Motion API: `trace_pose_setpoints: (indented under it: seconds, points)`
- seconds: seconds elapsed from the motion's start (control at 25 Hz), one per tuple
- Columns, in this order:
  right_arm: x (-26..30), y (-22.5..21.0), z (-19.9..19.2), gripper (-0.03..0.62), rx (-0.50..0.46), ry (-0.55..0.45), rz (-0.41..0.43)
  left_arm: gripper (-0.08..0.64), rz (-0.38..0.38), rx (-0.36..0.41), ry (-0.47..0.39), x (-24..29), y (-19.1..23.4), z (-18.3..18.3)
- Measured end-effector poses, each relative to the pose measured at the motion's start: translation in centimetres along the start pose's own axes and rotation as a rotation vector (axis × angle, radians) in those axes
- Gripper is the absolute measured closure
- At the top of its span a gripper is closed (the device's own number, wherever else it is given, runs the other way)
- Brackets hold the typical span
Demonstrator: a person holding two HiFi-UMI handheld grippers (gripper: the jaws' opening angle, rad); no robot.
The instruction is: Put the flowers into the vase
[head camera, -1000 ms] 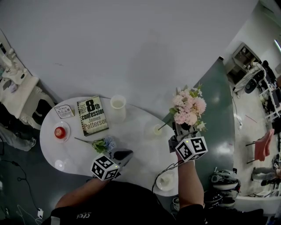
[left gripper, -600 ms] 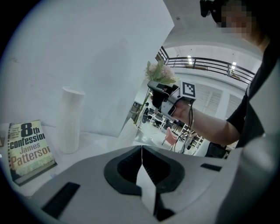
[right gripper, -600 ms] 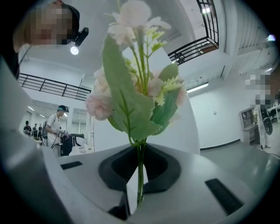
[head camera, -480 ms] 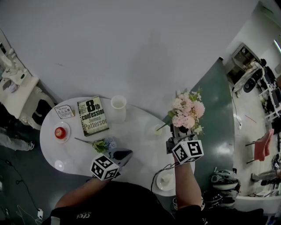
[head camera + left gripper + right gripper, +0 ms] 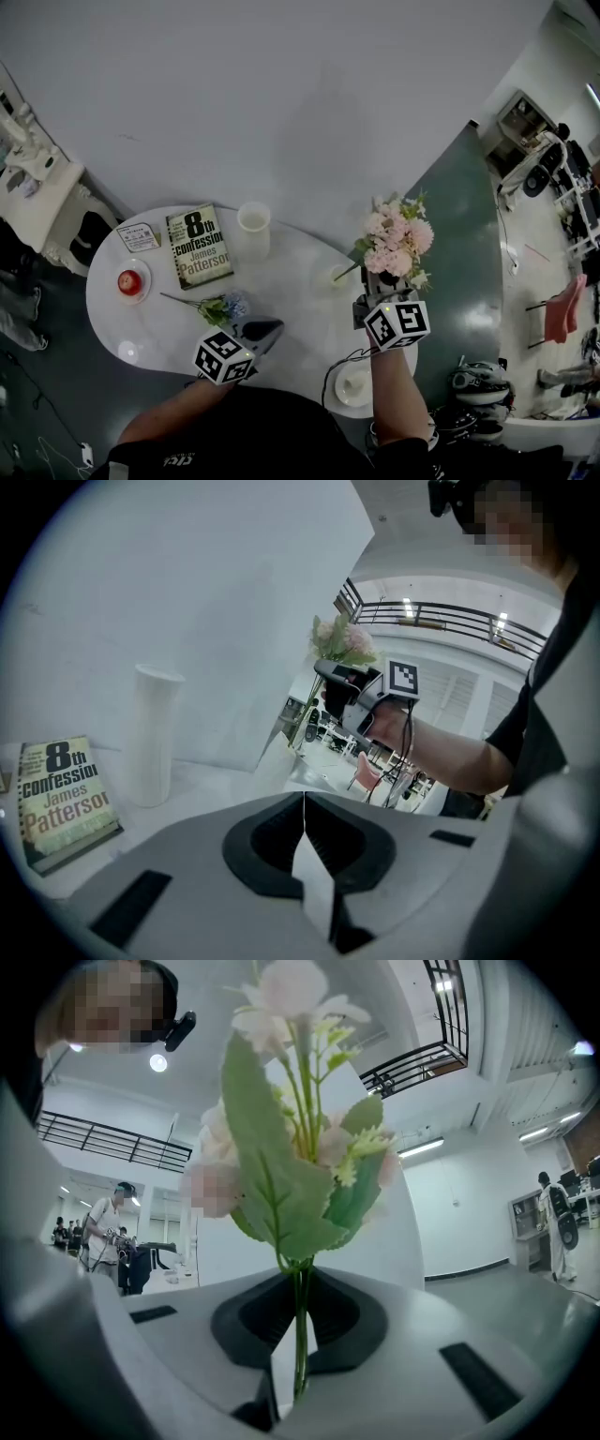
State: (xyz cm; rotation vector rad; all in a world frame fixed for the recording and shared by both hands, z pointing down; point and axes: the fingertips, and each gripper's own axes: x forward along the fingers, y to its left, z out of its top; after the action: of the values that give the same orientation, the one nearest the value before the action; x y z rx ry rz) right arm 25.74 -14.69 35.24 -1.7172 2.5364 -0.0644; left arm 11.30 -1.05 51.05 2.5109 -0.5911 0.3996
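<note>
Holding a bunch of pale pink flowers with green leaves (image 5: 281, 1138) by its thin green stems (image 5: 300, 1321), my right gripper (image 5: 298, 1358) has its jaws pinched almost together on them, and the blooms stand straight up ahead of the jaw tips. In the head view I see that gripper over the right end of the white oval table (image 5: 300, 309), the bunch just beyond its tips.

My left gripper (image 5: 304, 841) has its jaws pressed together with nothing between them. Ahead of those jaws and off to their left stands the tall white cylindrical vase (image 5: 155, 735), upright and well apart from the pink bunch. Further left lies an olive-green paperback book (image 5: 61, 799). Just past the left jaw tips, flat on the table, lies a small blue flower sprig with a long stem (image 5: 217, 307). Far out to their left sits a red apple on a white saucer (image 5: 129, 281).
</note>
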Motion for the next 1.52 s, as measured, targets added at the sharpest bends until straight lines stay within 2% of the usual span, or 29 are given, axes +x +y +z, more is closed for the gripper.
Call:
trace_pose_setpoints:
  seconds: [0.6,1.52]
  points:
    - [0.1,-0.3,-2.0,0.554,0.032,0.006,0.014,0.548,0.014,-0.007,0.025,0.2,0.1,-0.7]
    - [0.3,0.2,-4.0,0.554,0.016,0.008,0.037,0.548,0.033,-0.017,0.033,0.7,-0.1,-0.9]
